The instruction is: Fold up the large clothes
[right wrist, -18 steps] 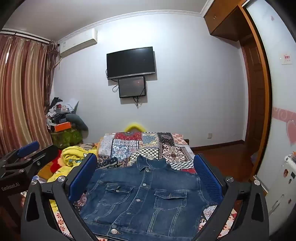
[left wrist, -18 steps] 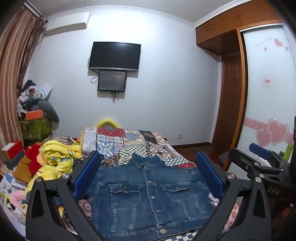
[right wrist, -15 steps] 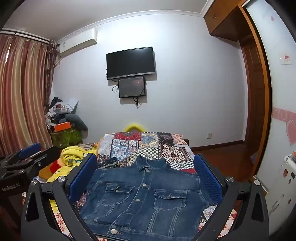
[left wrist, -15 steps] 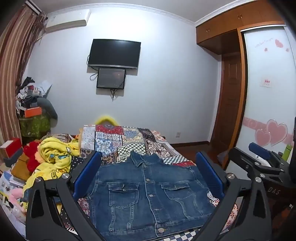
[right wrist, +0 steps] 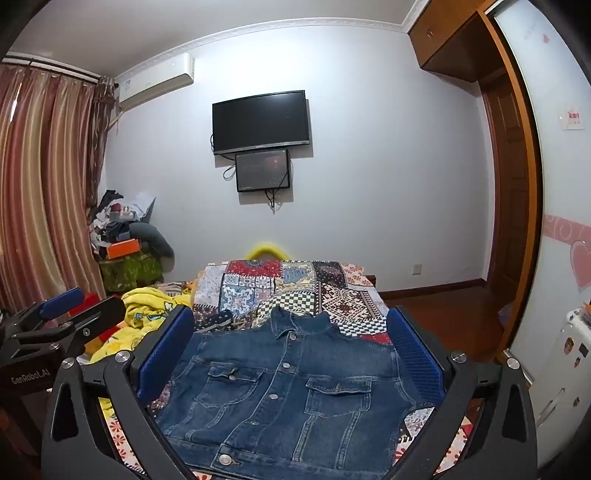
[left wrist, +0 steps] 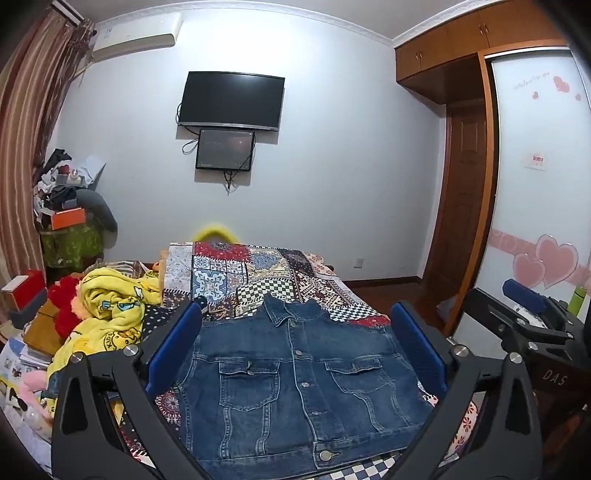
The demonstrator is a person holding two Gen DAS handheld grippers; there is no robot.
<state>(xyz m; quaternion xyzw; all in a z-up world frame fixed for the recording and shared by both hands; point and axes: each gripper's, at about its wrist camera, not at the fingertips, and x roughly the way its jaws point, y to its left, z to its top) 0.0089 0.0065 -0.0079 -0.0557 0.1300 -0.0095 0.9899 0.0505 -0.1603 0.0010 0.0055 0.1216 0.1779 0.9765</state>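
A blue denim jacket (left wrist: 299,384) lies face up and buttoned on the patchwork bedspread (left wrist: 236,273), near the bed's front edge, collar toward the far wall and hem toward the cameras. Its sleeves are out of sight, so the front panel reads as a near rectangle with two flap chest pockets.

The left gripper (left wrist: 295,350) hangs above the jacket with its blue-padded fingers (left wrist: 173,347) spread wide, one over each side edge of the denim, holding nothing. The right gripper (right wrist: 290,354) hangs just beside it, its fingers (right wrist: 413,358) parted equally wide and also empty; each tool shows at the margin of the other's view.

A crumpled yellow cartoon-print blanket (left wrist: 110,310) is heaped along the bed's left edge, beside a red plush item (left wrist: 62,302), close to the jacket's left side but not on it. A small dark patterned piece of cloth (right wrist: 218,319) lies on the spread just beyond the jacket's left shoulder.

Past the foot of the bed, a dark television (left wrist: 231,101) hangs on the white wall with a smaller screen (left wrist: 225,149) below it and an air conditioner (left wrist: 136,35) up left. Striped curtains (right wrist: 40,184) and a cluttered stack of belongings (left wrist: 66,206) fill the left corner; a wooden wardrobe with a heart-decorated sliding door (left wrist: 539,206) stands on the right.
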